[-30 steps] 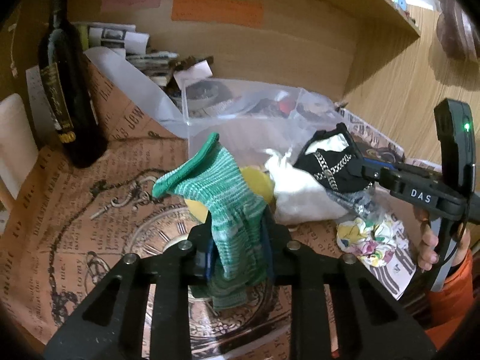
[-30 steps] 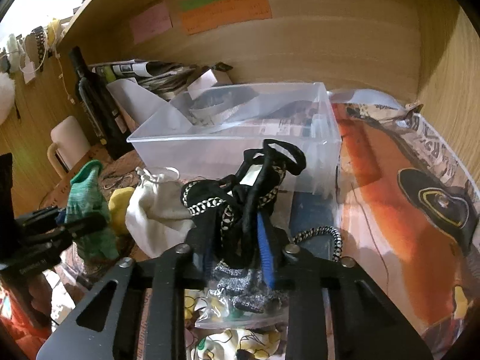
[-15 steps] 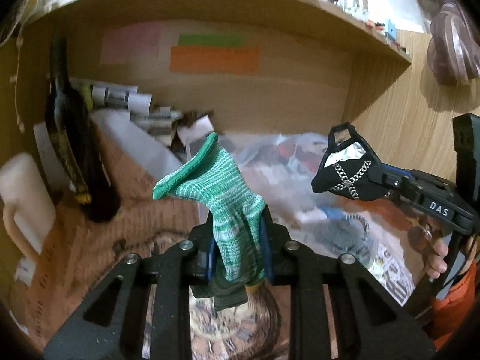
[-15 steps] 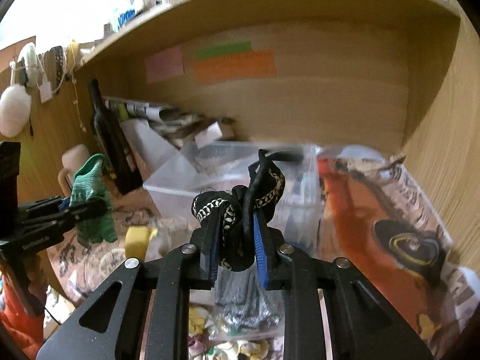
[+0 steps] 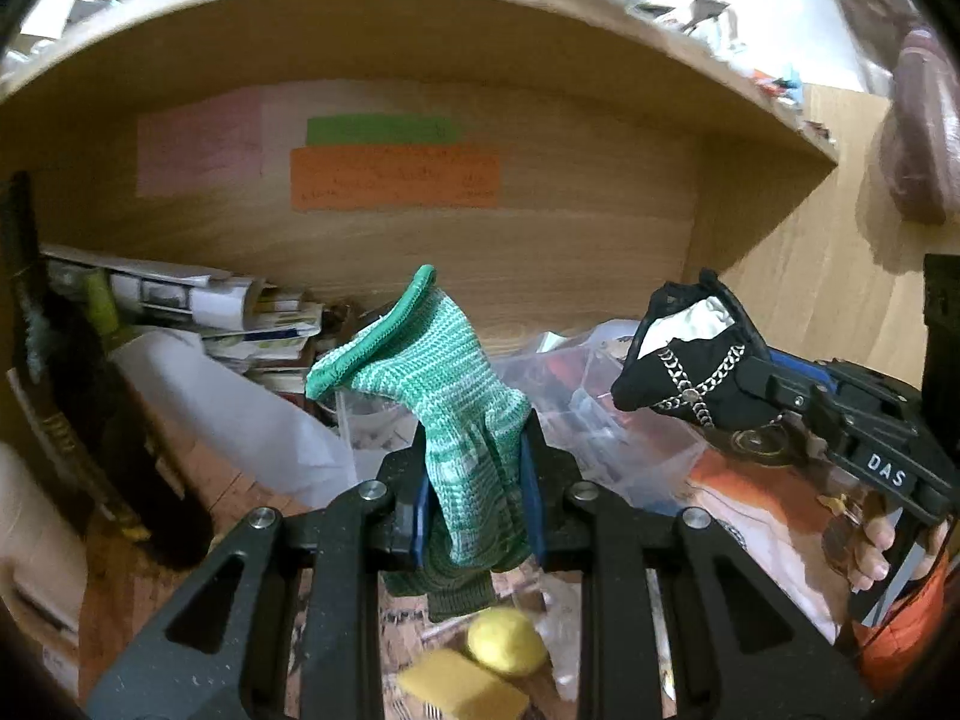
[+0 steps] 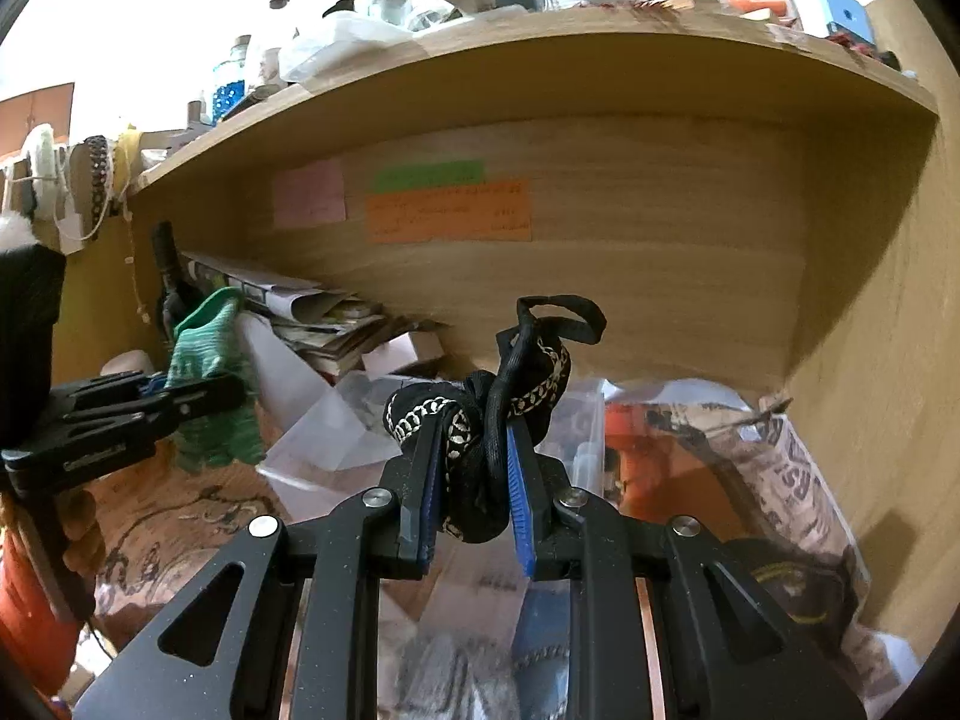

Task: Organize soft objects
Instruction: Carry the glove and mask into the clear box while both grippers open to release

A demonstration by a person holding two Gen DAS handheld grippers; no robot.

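My left gripper (image 5: 477,450) is shut on a green knitted glove (image 5: 450,390), whose cuff sticks up and to the left above the blue pads. In the right wrist view that glove (image 6: 207,360) hangs at the left, pinched by the left gripper (image 6: 198,396). My right gripper (image 6: 474,456) is shut on a black fabric piece with a silver chain and a strap loop (image 6: 498,408). The left wrist view shows this black piece (image 5: 690,360) at the right, held up by the right gripper (image 5: 762,384). A clear plastic bin (image 6: 576,438) sits below and behind both.
A dark wine bottle (image 5: 66,420) stands at the left beside stacked newspapers (image 5: 198,312). A wooden shelf (image 6: 540,60) overhangs the desk, with coloured notes (image 5: 393,174) on the back wall. A yellow sponge (image 5: 462,690) and a yellow ball (image 5: 507,639) lie on the desk below.
Both grippers have risen with their loads, off the desk to above the clear bin. The views have tilted up, so the shelf now fills the top.
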